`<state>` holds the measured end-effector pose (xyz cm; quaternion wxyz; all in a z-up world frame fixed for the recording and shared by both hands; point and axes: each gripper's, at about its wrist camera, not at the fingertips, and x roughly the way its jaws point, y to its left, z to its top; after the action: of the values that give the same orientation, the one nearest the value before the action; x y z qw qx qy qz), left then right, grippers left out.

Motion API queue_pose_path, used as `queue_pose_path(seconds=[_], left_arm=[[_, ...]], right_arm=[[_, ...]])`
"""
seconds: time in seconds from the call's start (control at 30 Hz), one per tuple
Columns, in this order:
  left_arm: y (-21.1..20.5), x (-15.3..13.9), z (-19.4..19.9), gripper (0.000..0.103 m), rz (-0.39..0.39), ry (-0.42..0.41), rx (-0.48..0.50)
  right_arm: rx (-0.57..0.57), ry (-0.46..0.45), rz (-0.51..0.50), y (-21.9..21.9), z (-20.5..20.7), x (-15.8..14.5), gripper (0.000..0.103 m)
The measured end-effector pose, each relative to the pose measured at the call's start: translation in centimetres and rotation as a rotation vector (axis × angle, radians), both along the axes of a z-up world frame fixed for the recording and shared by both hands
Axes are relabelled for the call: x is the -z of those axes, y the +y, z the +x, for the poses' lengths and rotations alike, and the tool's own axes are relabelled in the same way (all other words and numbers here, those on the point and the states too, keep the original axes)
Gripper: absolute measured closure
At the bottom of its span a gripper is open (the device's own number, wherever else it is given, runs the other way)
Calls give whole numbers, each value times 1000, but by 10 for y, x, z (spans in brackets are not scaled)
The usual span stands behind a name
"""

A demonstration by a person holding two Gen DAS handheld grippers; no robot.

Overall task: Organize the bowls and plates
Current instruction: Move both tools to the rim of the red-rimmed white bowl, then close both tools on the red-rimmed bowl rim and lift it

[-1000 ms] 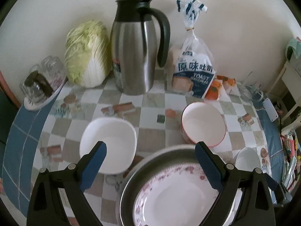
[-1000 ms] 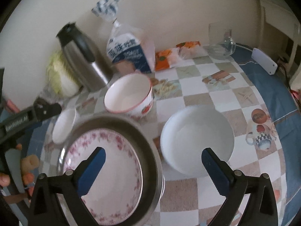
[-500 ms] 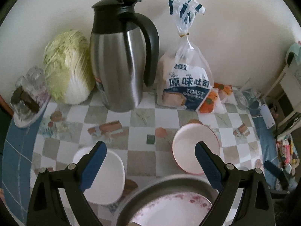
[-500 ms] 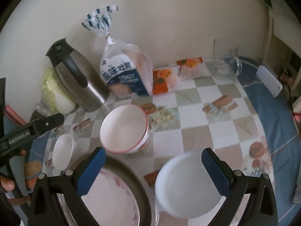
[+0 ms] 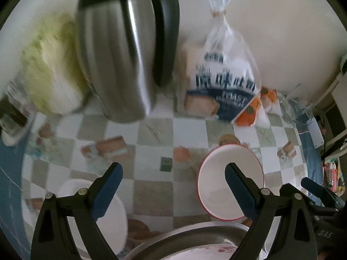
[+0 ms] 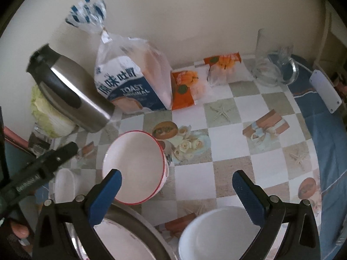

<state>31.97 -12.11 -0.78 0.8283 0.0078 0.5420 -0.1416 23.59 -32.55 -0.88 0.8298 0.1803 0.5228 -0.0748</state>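
My left gripper (image 5: 173,173) is open and empty above the checked tablecloth. A red-rimmed bowl (image 5: 229,182) sits partly behind its right finger. A white square bowl (image 5: 104,212) lies behind its left finger. At the bottom edge is a metal pan (image 5: 190,234) with a floral plate (image 5: 206,253) in it. My right gripper (image 6: 176,177) is also open and empty. The red-rimmed bowl (image 6: 134,166) stands by its left finger, a white bowl (image 6: 216,231) lies low between its fingers, and the metal pan (image 6: 138,227) with the floral plate (image 6: 117,242) is at lower left.
A steel jug (image 5: 125,54), a cabbage (image 5: 49,71) and a bread bag (image 5: 221,82) stand along the wall. Orange snack packs (image 6: 186,86) and a glass pitcher (image 6: 273,65) sit at the back right. A small white bowl (image 6: 64,184) is at the left.
Both grippers moved forward toward the wall, so the jug and bread bag grew larger and the dishes slid down the frames. Both stayed open.
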Motion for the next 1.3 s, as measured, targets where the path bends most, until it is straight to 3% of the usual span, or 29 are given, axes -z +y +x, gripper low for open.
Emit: queue_pose_path(seconds=[0.2, 0.33, 0.47, 0.53, 0.6, 0.67, 0.73, 0.83, 0.97, 1.13, 1.23, 1.3], left_arm=[[-14, 23, 3, 8, 33, 34, 39], [-17, 35, 5, 8, 39, 66, 35], [-21, 40, 5, 10, 62, 67, 44], [-24, 41, 5, 38, 74, 61, 62], [-27, 43, 5, 50, 82, 65, 76], [-31, 45, 4, 55, 84, 69, 92], [-34, 49, 3, 66, 81, 80, 102], [-38, 58, 3, 66, 68, 109, 108], [-43, 69, 3, 72, 71, 136, 123], [-46, 79, 4, 94, 60, 193, 114], [-51, 79, 1, 94, 72, 177, 132], [-52, 77, 0, 94, 30, 184, 122]], right_arm=[[-1, 40, 23, -4, 12, 22, 0], [-26, 78, -24, 5, 18, 34, 1], [-51, 72, -23, 12, 22, 39, 18], [-60, 83, -22, 16, 25, 43, 33], [-65, 91, -22, 18, 27, 47, 47], [-67, 91, -8, 21, 28, 50, 55], [-71, 91, -2, 23, 30, 53, 67], [-75, 102, 7, 26, 33, 59, 78], [-96, 104, 18, 31, 36, 66, 83], [-110, 110, 43, 34, 38, 75, 84], [-112, 110, 39, 36, 39, 77, 84], [-101, 118, 42, 33, 39, 77, 84]])
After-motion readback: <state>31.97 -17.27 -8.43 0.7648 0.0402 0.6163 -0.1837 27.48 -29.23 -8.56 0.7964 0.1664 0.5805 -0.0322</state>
